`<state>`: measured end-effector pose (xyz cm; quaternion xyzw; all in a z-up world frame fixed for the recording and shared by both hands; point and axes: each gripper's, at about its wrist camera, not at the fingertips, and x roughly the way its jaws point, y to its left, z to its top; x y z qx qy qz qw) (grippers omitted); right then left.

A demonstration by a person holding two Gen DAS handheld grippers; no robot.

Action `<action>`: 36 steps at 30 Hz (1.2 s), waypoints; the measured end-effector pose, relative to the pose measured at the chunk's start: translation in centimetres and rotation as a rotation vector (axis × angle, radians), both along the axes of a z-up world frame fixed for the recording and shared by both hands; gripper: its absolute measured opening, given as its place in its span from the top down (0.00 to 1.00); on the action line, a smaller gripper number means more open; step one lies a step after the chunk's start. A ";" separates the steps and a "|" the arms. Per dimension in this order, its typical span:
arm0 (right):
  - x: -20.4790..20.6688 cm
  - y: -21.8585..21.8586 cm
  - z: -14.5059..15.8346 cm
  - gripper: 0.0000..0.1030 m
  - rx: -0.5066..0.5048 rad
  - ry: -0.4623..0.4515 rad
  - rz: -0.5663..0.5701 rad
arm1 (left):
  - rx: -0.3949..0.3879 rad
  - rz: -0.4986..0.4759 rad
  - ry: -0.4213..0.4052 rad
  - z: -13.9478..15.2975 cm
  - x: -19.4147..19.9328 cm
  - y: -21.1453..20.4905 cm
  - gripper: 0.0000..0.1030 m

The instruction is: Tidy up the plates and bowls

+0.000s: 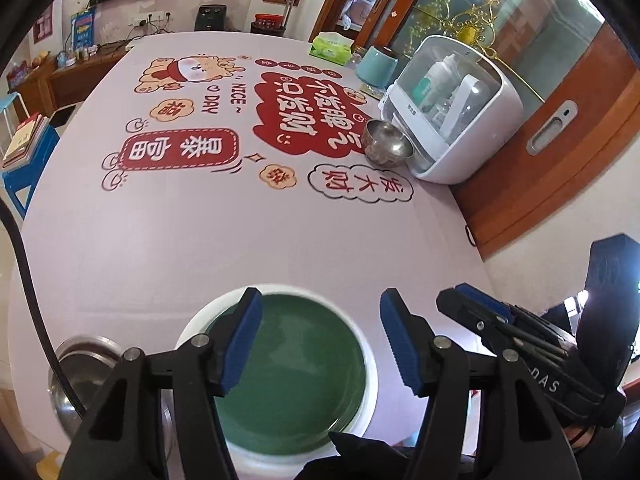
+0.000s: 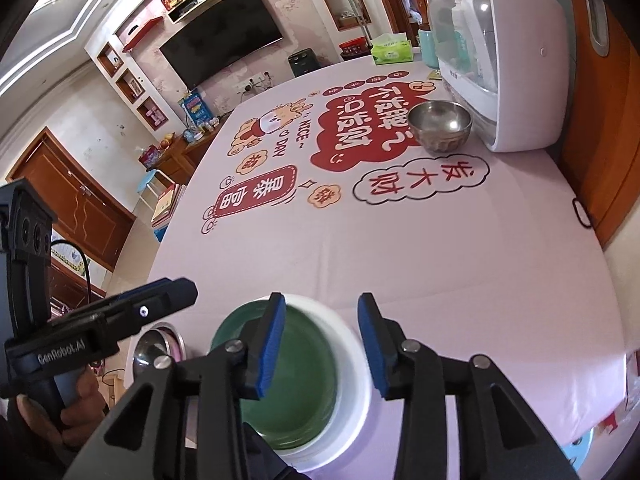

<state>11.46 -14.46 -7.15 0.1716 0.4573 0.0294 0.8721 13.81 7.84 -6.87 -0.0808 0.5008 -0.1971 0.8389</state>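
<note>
A green plate lies on a white plate at the near table edge; both show in the right wrist view, green on white. A steel plate lies to their left, also in the right wrist view. A steel bowl stands far right by a white cabinet, also in the right wrist view. My left gripper is open above the plates, holding nothing. My right gripper is open above the white plate's rim, holding nothing.
A white countertop cabinet with bottles stands at the table's far right. A teal cup and a green tissue box stand behind it. The pink printed tablecloth covers the table. A wooden wall panel runs along the right.
</note>
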 end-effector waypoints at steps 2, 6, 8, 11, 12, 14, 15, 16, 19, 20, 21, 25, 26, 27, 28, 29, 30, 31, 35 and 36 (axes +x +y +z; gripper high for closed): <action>0.4 -1.2 0.0 0.63 -0.001 -0.007 0.007 | 0.006 0.007 -0.004 0.0 0.8 -1.2 0.40; 1.3 -3.6 -0.1 0.63 -0.011 -0.016 0.012 | 0.036 0.020 -0.024 0.4 2.1 -3.2 0.38; 1.7 -4.9 0.1 0.63 -0.027 -0.029 0.008 | 0.052 0.029 -0.032 0.6 2.9 -4.2 0.37; 2.4 -6.8 0.5 0.55 -0.044 -0.054 0.002 | 0.075 0.051 -0.051 1.1 4.2 -5.6 0.35; 2.7 -7.4 0.6 0.53 -0.046 -0.063 -0.003 | 0.082 0.054 -0.055 1.2 4.6 -6.0 0.35; 3.4 -8.8 0.7 0.52 -0.047 -0.078 -0.015 | 0.098 0.066 -0.065 1.5 5.6 -6.8 0.35; 3.7 -9.4 0.8 0.52 -0.045 -0.082 -0.020 | 0.104 0.072 -0.068 1.6 6.0 -7.2 0.35; 4.2 -10.1 0.8 0.52 -0.041 -0.087 -0.027 | 0.110 0.078 -0.069 1.7 6.6 -7.6 0.35; 5.5 -11.9 0.8 0.52 -0.036 -0.101 -0.058 | 0.135 0.092 -0.072 2.1 8.4 -8.8 0.34; 5.9 -12.3 0.8 0.52 -0.033 -0.105 -0.068 | 0.139 0.094 -0.074 2.2 8.9 -9.1 0.34; 6.4 -12.9 0.7 0.52 -0.029 -0.109 -0.080 | 0.144 0.095 -0.076 2.3 9.4 -9.4 0.34; 8.4 -14.7 0.3 0.52 -0.020 -0.115 -0.124 | 0.169 0.081 -0.078 2.8 11.9 -11.2 0.34; 8.9 -15.1 0.1 0.52 -0.021 -0.116 -0.132 | 0.177 0.077 -0.079 2.8 12.3 -11.5 0.34; 9.3 -15.4 -0.1 0.52 -0.020 -0.117 -0.135 | 0.188 0.072 -0.079 2.8 13.0 -12.0 0.34; 9.9 -15.7 -0.3 0.52 -0.019 -0.115 -0.141 | 0.195 0.066 -0.078 2.9 13.5 -12.5 0.34; 10.3 -16.1 -0.5 0.52 -0.016 -0.112 -0.143 | 0.200 0.062 -0.076 2.8 14.0 -12.8 0.34; 10.7 -16.3 -0.6 0.52 -0.012 -0.109 -0.147 | 0.206 0.058 -0.074 2.9 14.6 -13.3 0.34; 11.3 -16.6 -0.8 0.52 -0.006 -0.103 -0.153 | 0.208 0.055 -0.072 2.9 15.2 -13.5 0.34; 13.1 -17.8 -1.7 0.52 0.014 -0.071 -0.200 | 0.209 0.037 -0.069 2.8 17.5 -14.9 0.34; 13.5 -18.0 -2.0 0.52 0.025 -0.065 -0.214 | 0.211 0.033 -0.071 2.7 18.0 -15.2 0.34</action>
